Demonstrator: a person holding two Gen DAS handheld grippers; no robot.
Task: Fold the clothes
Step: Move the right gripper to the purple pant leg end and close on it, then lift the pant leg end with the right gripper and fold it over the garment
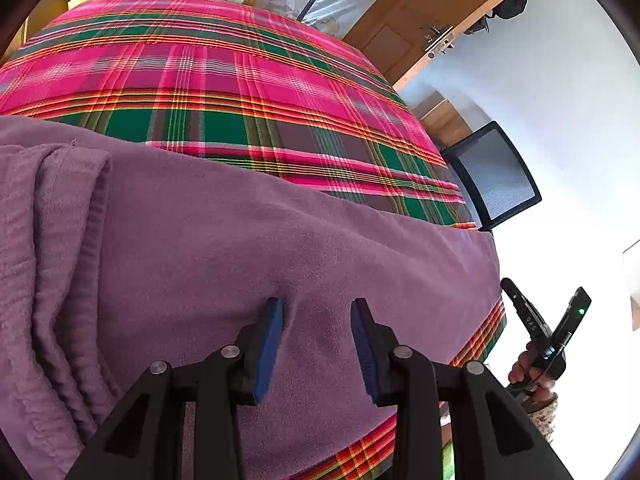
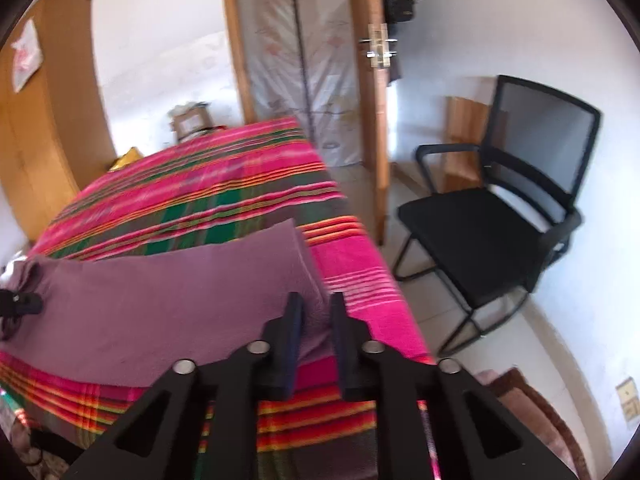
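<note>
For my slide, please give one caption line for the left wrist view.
Left gripper open over a purple garment on a plaid bedcover.

**Hidden, cropped and blurred around the purple garment**

The purple garment (image 1: pixel 248 248) runs off the left wrist view's left and bottom edges, so its full outline cannot be read. It covers the plaid bedcover (image 1: pixel 224 76) beneath it. Beyond the garment's right edge, the right gripper (image 1: pixel 546 320) shows only partly, its fingertips indistinct. In the blurred right wrist view, the left gripper (image 2: pixel 18 304), at the garment's left end, is cropped by the frame.
</note>
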